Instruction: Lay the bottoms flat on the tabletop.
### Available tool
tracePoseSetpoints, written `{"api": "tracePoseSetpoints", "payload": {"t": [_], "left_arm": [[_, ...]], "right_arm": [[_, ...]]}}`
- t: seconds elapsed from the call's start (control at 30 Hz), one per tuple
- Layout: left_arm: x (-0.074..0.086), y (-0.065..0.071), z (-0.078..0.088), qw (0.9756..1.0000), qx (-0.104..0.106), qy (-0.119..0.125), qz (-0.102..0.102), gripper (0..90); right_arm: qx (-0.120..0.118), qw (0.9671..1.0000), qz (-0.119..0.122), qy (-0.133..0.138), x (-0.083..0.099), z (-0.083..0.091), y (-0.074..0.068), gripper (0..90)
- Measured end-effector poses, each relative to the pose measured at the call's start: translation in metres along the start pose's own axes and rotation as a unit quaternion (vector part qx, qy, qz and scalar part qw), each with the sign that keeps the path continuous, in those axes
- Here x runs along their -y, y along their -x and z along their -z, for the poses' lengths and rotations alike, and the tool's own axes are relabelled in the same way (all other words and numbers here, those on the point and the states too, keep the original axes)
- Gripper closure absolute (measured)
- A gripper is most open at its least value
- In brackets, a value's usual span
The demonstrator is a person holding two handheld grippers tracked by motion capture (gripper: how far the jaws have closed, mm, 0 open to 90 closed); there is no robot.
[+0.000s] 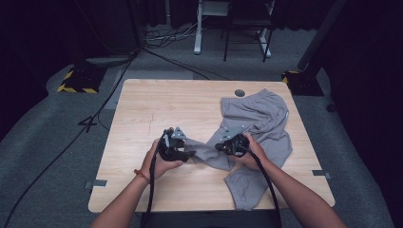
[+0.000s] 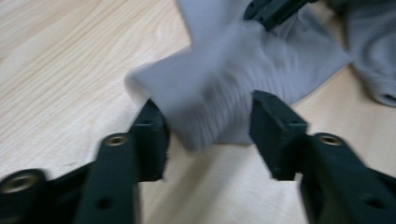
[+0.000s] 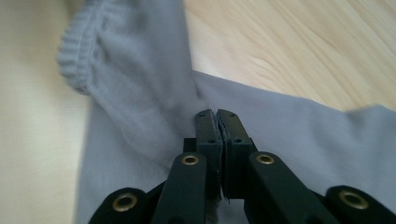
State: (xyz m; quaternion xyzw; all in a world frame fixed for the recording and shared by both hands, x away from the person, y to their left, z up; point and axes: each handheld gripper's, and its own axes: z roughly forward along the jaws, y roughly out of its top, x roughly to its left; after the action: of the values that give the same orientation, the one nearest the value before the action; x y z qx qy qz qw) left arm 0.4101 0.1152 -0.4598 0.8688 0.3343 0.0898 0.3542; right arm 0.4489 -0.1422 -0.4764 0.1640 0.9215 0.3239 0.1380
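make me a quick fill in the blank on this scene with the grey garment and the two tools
1. The grey garment lies on a ____ table.
2. The right tool has its jaws ____ on the garment's fabric.
3. In the left gripper view, the ribbed cuff sits between the left tool's ____ jaws.
4. Each tool is held in a person's ____.

Missing words: wooden; shut; open; hand
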Motion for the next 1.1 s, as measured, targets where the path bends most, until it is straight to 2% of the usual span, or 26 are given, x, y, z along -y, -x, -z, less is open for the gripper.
{"api": "tracePoseSetpoints", "payload": {"t": [0.03,0.1,0.17,0.3,0.37,0.43,0.53,0.63,0.7,0.73,0.77,0.83,0.9,0.93,0.97,1.03,1.07,1.1], "left_arm": [[0.0,0.0,-0.001,1.0,-0.005,0.001,0.003,33.5],[0.001,0.002,0.0,0.9999,0.0,0.007,-0.008,29.3],[0.001,0.007,0.0,0.9996,-0.009,0.01,-0.023,28.2],[-0.002,0.016,-0.001,0.9986,-0.022,0.012,-0.047,28.1],[-0.005,0.021,-0.001,0.9977,-0.026,0.028,-0.055,29.4],[-0.009,0.027,0.001,0.9959,-0.028,0.05,-0.07,31.0],[-0.013,0.037,0.005,0.9926,-0.036,0.079,-0.086,31.0],[-0.016,0.04,0.009,0.9909,-0.031,0.096,-0.089,30.9],[-0.016,0.041,0.005,0.992,-0.026,0.084,-0.091,29.2],[-0.015,0.041,0.001,0.993,-0.023,0.074,-0.089,28.5],[-0.015,0.04,-0.005,0.9941,-0.02,0.058,-0.09,28.7],[-0.013,0.04,-0.018,0.9954,-0.014,0.023,-0.092,34.9],[-0.01,0.037,-0.029,0.9961,-0.01,-0.009,-0.087,44.6],[-0.009,0.035,-0.032,0.9959,-0.016,-0.02,-0.087,50.9],[-0.007,0.033,-0.035,0.9959,-0.015,-0.023,-0.086,54.5],[-0.004,0.03,-0.038,0.9952,0.001,-0.033,-0.092,68.4],[-0.003,0.029,-0.04,0.9937,0.006,-0.046,-0.102,75.4],[-0.002,0.029,-0.039,0.9928,0.016,-0.046,-0.109,81.9]], "right_arm": [[0.0,1.0,-0.008,-0.004,0.001,-0.003,0.004,86.9],[0.001,0.9998,-0.02,-0.002,0.003,-0.006,0.009,84.6],[-0.005,0.9996,-0.027,0.003,0.005,-0.006,0.012,78.3],[0.003,0.9992,-0.038,0.014,0.006,0.002,0.015,65.6],[0.01,0.9985,-0.049,0.02,0.008,0.01,0.02,59.5],[0.021,0.9979,-0.057,0.025,0.012,0.021,0.028,58.2],[0.047,0.9946,-0.087,0.031,0.027,0.039,0.046,55.9],[0.082,0.9887,-0.121,0.034,0.047,0.058,0.067,53.4],[0.113,0.9841,-0.135,0.025,0.061,0.068,0.081,51.8],[0.132,0.9802,-0.147,0.018,0.069,0.072,0.087,50.9],[0.14,0.9762,-0.165,0.016,0.077,0.076,0.094,50.0],[0.15,0.9701,-0.191,0.004,0.093,0.081,0.105,48.7],[0.154,0.9655,-0.21,-0.007,0.106,0.085,0.111,46.9],[0.15,0.9652,-0.214,-0.007,0.111,0.087,0.111,46.8],[0.144,0.967,-0.21,-0.007,0.114,0.089,0.11,46.8],[0.14,0.9699,-0.199,-0.01,0.117,0.093,0.104,46.7],[0.13,0.9717,-0.197,-0.007,0.118,0.096,0.101,46.8],[0.12,0.9733,-0.196,-0.003,0.119,0.097,0.097,46.8]]}}
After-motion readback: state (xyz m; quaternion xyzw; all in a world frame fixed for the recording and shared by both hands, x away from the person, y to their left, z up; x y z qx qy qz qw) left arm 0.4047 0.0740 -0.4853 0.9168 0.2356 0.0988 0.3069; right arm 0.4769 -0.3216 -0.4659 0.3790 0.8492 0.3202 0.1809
